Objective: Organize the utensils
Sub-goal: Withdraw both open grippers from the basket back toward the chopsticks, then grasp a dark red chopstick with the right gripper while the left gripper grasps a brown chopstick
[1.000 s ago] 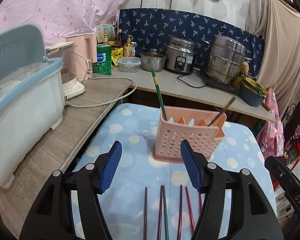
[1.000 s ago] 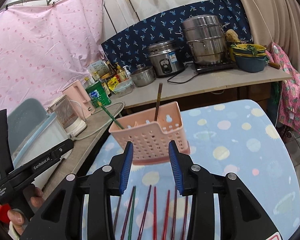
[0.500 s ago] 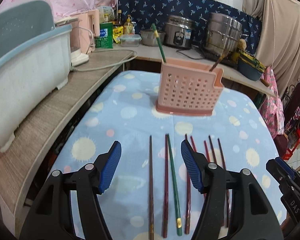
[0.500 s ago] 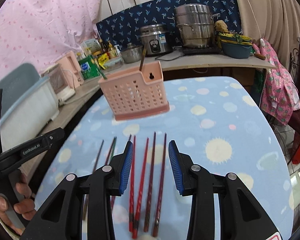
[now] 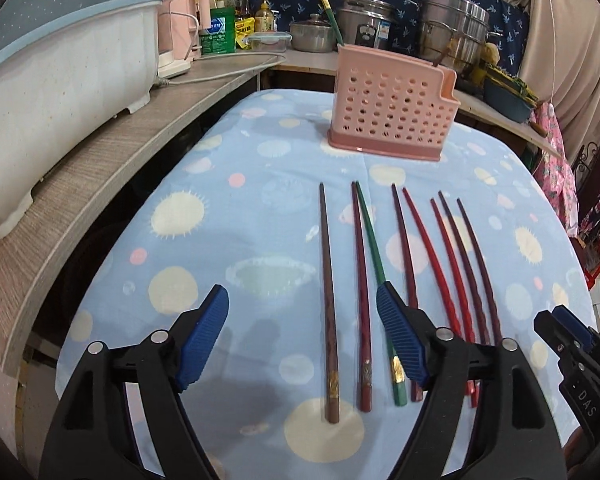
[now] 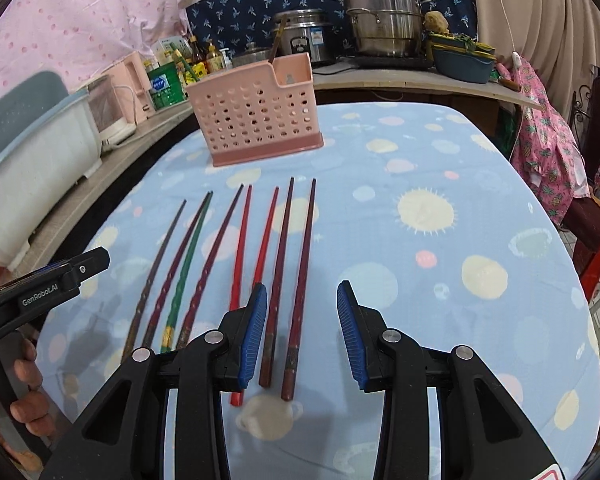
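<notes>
Several chopsticks lie side by side on the spotted blue cloth: a brown one, a dark red one, a green one and red and maroon ones. Behind them stands the pink perforated holder, with a green chopstick and a brown one upright in it. My left gripper hovers over the near ends of the brown and dark red sticks, its jaws opening and holding nothing. My right gripper is open above two maroon chopsticks.
A white and blue tub sits on the wooden counter to the left. A kettle, bottles, a rice cooker and steel pots line the back shelf. The cloth's right edge drops off beside pink fabric.
Both grippers have come down and tilted toward the row of chopsticks, so the holder now looks farther off. The left jaws stand wider; the right jaws are unchanged.
</notes>
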`<state>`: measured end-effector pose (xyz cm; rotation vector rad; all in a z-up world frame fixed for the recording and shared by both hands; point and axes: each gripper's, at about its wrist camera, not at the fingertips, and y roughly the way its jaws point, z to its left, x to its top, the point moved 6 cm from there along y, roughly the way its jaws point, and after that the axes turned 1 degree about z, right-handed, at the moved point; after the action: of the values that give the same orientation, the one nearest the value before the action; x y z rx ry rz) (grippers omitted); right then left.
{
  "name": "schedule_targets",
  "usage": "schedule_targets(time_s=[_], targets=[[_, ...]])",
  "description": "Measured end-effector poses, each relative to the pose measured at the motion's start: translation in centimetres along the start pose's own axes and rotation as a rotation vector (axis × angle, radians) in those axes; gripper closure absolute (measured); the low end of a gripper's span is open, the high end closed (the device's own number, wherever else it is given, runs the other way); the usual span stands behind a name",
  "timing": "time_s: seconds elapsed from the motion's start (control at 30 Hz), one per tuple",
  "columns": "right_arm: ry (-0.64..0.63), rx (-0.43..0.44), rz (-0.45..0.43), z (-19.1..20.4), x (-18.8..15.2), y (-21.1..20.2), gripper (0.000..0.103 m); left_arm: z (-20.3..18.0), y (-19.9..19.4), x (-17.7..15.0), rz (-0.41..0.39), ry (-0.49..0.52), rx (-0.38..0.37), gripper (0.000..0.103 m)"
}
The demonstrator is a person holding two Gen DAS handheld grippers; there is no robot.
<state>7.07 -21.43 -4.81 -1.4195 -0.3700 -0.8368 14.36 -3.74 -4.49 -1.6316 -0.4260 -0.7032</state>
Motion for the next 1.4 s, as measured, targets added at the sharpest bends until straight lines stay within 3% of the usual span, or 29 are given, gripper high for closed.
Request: schedule_targets(time_s=[0.5, 0.9, 1.4], targets=[[-0.004, -0.016, 0.06, -0.2, -2.8, 2.4, 0.067, 0.0, 1.8, -3.8, 0.07, 0.023, 0.013, 0.027], [-0.032, -0.023, 0.078, 0.5, -3.4, 3.1, 0.077, 0.4, 3.1, -4.9, 0.102, 0.026, 0.034, 0.027], [-0.065, -0.064, 0.074, 0.7, -3.6, 3.1, 0.082, 0.7, 3.4, -5.4, 0.093, 0.03, 0.06, 0.026]])
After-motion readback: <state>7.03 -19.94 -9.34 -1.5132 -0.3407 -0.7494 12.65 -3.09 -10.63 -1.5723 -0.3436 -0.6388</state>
